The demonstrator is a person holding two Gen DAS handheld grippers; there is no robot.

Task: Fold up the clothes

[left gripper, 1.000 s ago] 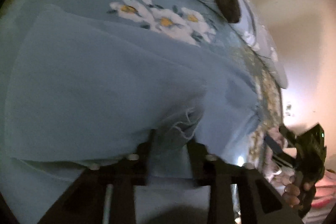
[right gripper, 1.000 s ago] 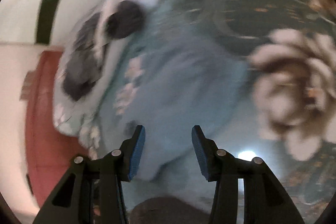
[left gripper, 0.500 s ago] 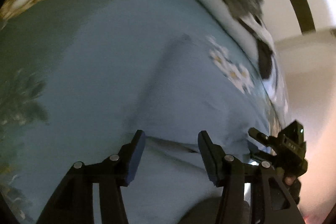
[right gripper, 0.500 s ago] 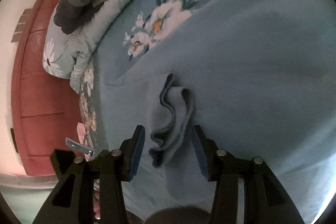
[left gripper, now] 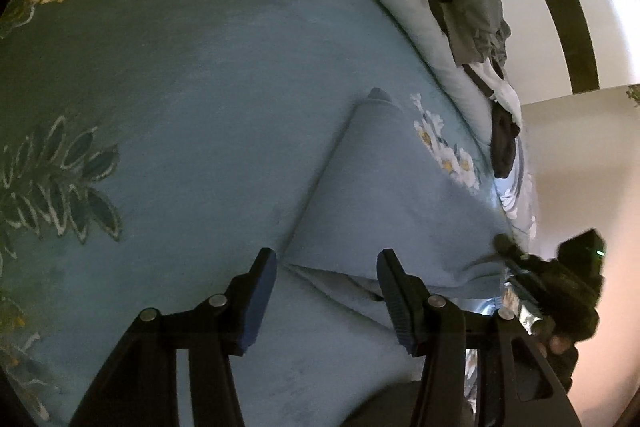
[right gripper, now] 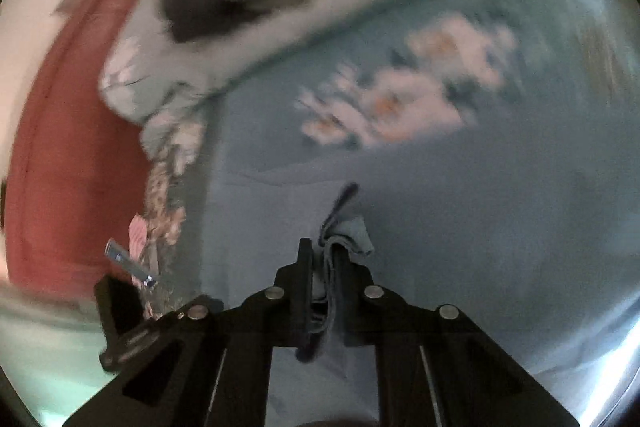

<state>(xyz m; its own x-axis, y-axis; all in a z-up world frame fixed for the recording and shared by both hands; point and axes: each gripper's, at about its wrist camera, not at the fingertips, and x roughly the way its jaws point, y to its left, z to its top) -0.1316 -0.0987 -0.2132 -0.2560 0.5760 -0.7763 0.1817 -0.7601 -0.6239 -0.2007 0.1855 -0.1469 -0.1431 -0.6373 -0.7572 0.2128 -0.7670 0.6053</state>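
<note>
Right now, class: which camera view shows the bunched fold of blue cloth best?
Right wrist view: the bunched fold of blue cloth sits pinched between the closing right gripper. Left wrist view shows only that gripper at the garment's edge.

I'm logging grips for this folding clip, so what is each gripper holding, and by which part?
The right gripper, jaws closing, pinches a bunched edge of the blue garment. The left gripper is open over the cloth, holding nothing.

Your room is dim, and both fisheye views bend hard toward black corners. Your left wrist view is fairly sharp, with the wall lit brightest at the upper right. Your right wrist view smears with motion blur across the bedspread and pillow; glare streaks its lower right edge.
</note>
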